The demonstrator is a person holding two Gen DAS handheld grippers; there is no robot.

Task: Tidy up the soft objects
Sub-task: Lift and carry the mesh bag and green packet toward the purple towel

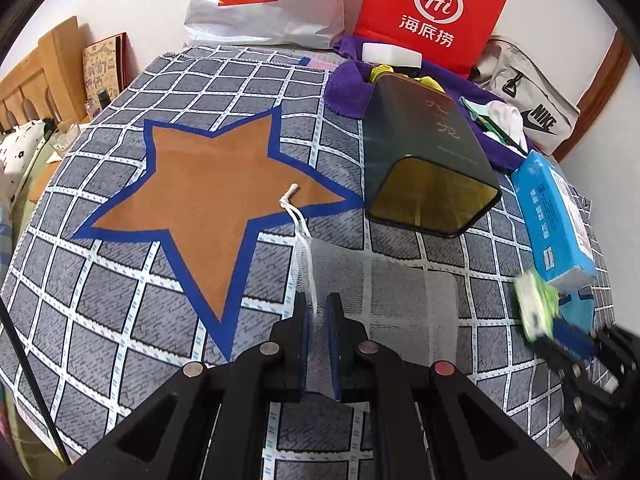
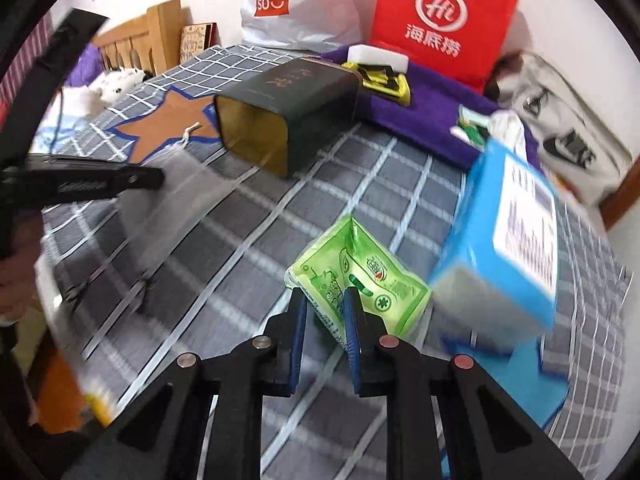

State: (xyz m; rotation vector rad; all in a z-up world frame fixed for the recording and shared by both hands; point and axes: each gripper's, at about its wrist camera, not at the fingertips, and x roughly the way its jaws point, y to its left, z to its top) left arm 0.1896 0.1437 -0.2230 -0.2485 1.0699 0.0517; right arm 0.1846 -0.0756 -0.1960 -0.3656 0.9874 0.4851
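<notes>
My left gripper [image 1: 319, 304] is shut on a white mesh drawstring bag [image 1: 380, 292] that lies flat on the checked blanket [image 1: 120, 320]. Its cord [image 1: 294, 208] trails toward the star pattern. My right gripper [image 2: 326, 300] is shut on a green tissue pack [image 2: 360, 276] and holds it above the blanket. The pack also shows blurred at the right of the left wrist view [image 1: 538, 304]. A dark open tin [image 1: 424, 152] lies on its side, mouth toward me; it also shows in the right wrist view [image 2: 288, 116].
A blue tissue box [image 1: 556, 216] lies at the right, close to the green pack [image 2: 508, 236]. A purple towel [image 2: 420, 112] with small items lies behind the tin. A red bag [image 1: 432, 12], a white Miniso bag [image 1: 260, 0] and a Nike pouch [image 1: 532, 108] stand along the wall.
</notes>
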